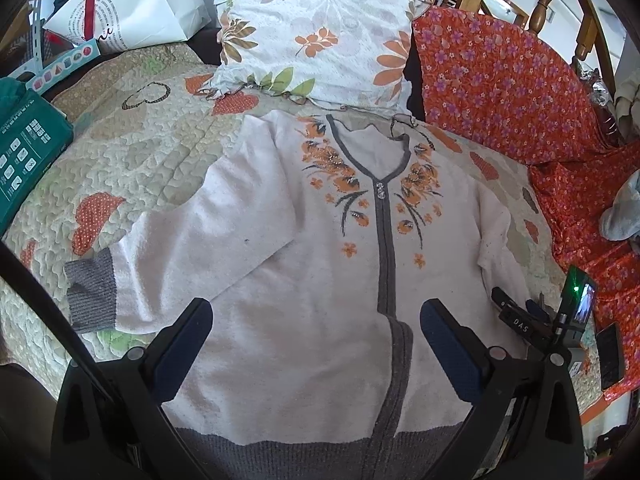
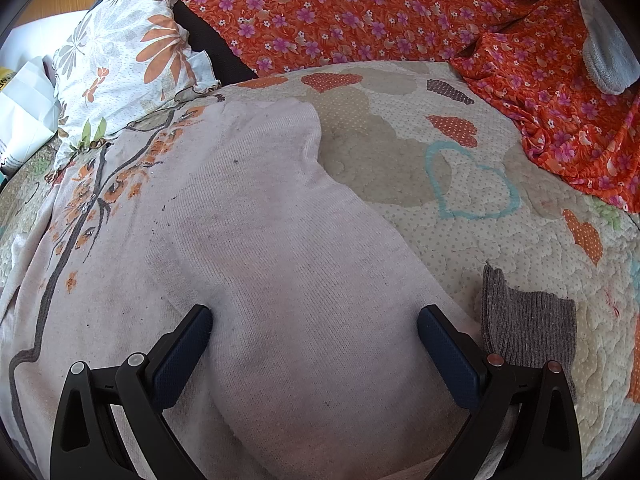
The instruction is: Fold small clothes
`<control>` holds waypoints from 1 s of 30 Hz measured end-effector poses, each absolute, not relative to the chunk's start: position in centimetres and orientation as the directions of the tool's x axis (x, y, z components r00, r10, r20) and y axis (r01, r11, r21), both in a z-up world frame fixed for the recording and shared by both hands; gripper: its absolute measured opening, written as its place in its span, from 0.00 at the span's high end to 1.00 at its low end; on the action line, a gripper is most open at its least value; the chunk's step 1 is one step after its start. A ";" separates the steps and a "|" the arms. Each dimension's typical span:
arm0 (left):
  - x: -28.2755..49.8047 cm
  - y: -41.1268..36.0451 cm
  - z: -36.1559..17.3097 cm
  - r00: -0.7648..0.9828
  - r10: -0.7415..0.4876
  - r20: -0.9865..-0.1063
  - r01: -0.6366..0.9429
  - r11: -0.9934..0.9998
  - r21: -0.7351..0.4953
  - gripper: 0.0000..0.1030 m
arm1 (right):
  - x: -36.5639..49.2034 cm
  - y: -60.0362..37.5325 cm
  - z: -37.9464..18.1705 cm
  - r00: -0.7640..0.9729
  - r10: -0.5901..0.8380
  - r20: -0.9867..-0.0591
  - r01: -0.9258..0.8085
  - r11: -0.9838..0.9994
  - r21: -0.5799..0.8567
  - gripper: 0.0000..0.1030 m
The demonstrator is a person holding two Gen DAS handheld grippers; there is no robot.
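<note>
Cardigan (image 1: 304, 240) flat on quilted bed (image 1: 132, 168), pillow (image 1: 320, 28) at far end. Left gripper (image 1: 316, 320) and right gripper (image 2: 314, 328) jaws spread, holding nothing, over cardigan.

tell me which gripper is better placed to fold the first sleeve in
Right, probably. The right gripper is open with its fingers straddling the sweater's right sleeve, close to the grey cuff. The left gripper, also open, hovers over the sweater's body near the hem, away from the left sleeve.
</note>
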State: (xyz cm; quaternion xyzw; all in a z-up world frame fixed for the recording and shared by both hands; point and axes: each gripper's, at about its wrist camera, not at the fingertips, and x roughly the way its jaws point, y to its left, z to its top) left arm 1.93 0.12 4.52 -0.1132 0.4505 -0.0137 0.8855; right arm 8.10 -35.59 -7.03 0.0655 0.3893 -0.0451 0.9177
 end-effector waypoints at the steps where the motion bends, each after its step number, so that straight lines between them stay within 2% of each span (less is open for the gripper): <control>1: 1.9 0.2 4.4 0.594 -0.127 -0.795 -0.079 0.973 -0.215 0.00 | 8.1 -35.6 -7.0 0.693 -0.032 -0.720 0.134 0.987 0.085 0.00; 30: 2.6 0.7 2.3 0.554 -0.121 -0.824 -0.103 0.972 -0.211 0.00 | 8.1 -35.6 -7.0 0.691 -0.032 -0.722 0.134 0.987 0.084 0.00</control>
